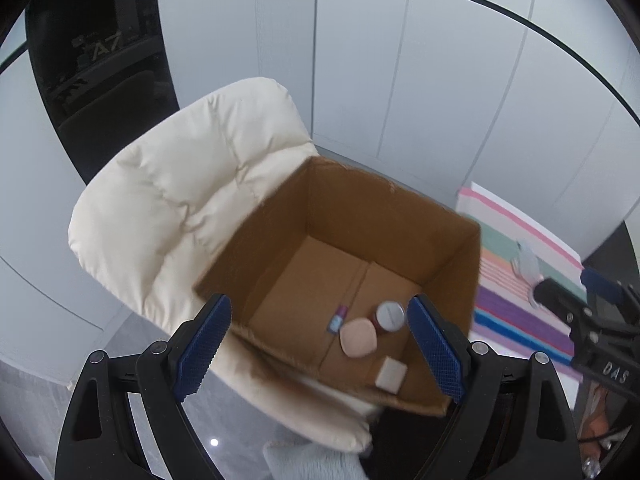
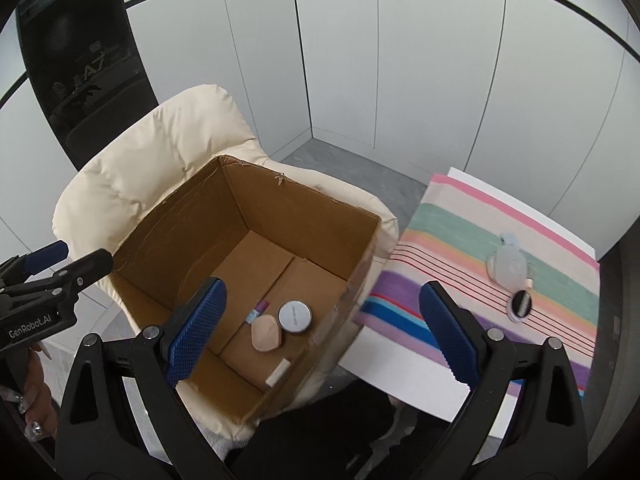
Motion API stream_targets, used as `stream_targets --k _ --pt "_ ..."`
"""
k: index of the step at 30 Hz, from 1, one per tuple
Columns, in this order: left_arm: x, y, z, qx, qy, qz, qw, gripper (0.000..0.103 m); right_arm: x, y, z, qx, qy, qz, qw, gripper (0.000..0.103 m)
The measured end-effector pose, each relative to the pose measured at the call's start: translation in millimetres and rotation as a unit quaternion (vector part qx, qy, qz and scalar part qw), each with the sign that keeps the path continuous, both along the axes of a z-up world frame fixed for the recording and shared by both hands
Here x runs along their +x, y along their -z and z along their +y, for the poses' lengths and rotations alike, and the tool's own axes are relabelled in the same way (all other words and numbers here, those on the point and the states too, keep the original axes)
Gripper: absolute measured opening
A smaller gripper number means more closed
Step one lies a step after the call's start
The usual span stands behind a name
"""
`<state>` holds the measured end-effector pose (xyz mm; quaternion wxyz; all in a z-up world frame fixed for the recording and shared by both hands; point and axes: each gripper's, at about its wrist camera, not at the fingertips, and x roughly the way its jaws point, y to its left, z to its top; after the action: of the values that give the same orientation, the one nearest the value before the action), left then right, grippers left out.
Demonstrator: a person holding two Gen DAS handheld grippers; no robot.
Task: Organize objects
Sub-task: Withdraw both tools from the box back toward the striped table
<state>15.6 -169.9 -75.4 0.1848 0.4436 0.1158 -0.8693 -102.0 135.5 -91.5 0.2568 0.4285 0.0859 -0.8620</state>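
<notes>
White wall panels curve behind a cream padded chair (image 1: 188, 208), and on it sits my open cardboard box (image 2: 168, 248) with a round silver-lidded jar (image 2: 295, 317), a peach puff (image 2: 265, 334), a small tube (image 1: 337, 317) and a white block (image 1: 391, 375) lying close together on its floor. Both my left hand-held gripper (image 1: 320, 356) and my right hand-held gripper (image 2: 322, 332) hang spread wide and empty above it, while a clear pouch (image 2: 507, 262) and a black-and-white round thing (image 2: 520, 305) lie on the striped cloth (image 2: 440, 232) on the desk beside the box.

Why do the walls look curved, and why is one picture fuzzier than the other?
Both views use fisheye lenses, so the straight wall panels bow and the corners go black. The left wrist view is smeared by motion: the box rim and the striped cloth look soft. The right wrist view is sharper; the round tin in the box reads crisply. Light is soft and even, with no hard shadows.
</notes>
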Motion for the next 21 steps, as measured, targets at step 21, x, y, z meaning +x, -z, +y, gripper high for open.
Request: stream_targets --k 21 --pt "94.2 7.1 53.9 0.029 0.035 0.011 0.9989 0.091 123.7 3.9 52.4 0.028 -0.005 -0.013 1.0 0.098"
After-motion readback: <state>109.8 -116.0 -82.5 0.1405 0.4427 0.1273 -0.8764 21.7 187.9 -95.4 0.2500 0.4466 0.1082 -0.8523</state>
